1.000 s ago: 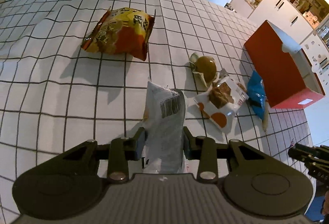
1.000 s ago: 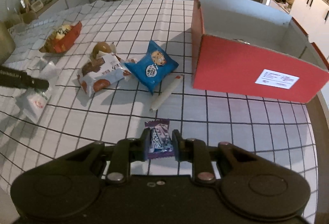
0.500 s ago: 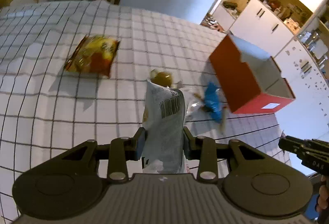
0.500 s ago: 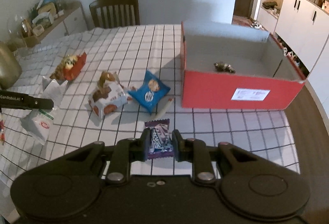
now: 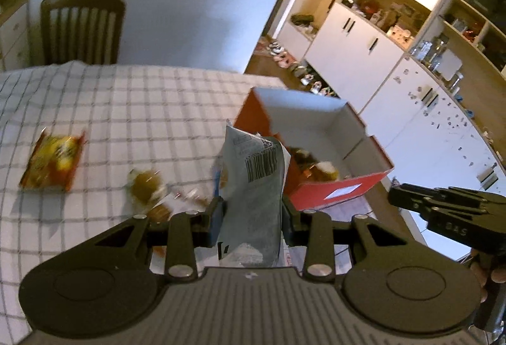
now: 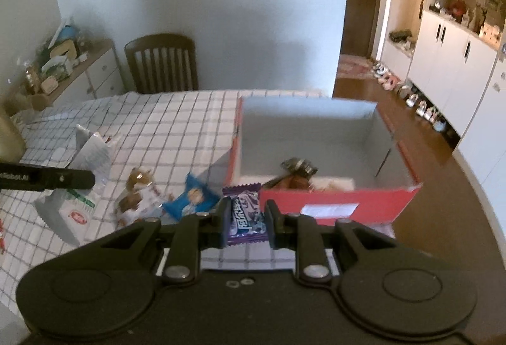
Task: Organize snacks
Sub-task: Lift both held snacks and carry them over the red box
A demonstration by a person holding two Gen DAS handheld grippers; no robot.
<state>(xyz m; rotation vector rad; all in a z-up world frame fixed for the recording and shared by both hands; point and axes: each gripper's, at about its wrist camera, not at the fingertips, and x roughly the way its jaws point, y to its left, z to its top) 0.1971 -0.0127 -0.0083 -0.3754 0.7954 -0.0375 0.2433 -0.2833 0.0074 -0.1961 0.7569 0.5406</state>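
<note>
A: Red box (image 6: 341, 206) just ahead of the right hand-held gripper (image 6: 246, 220), which is clamped on the purple candy (image 6: 245, 215). Advice?
B: Clear the near wall, then drop.
A: Left hand-held gripper (image 5: 251, 215)?
B: Clamped on the white packet (image 5: 253, 187); box ahead-right.

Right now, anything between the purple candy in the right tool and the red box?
Nothing visible. The right tool grips the purple candy above the table, just short of the red box's near wall; the box is open-topped.
</note>
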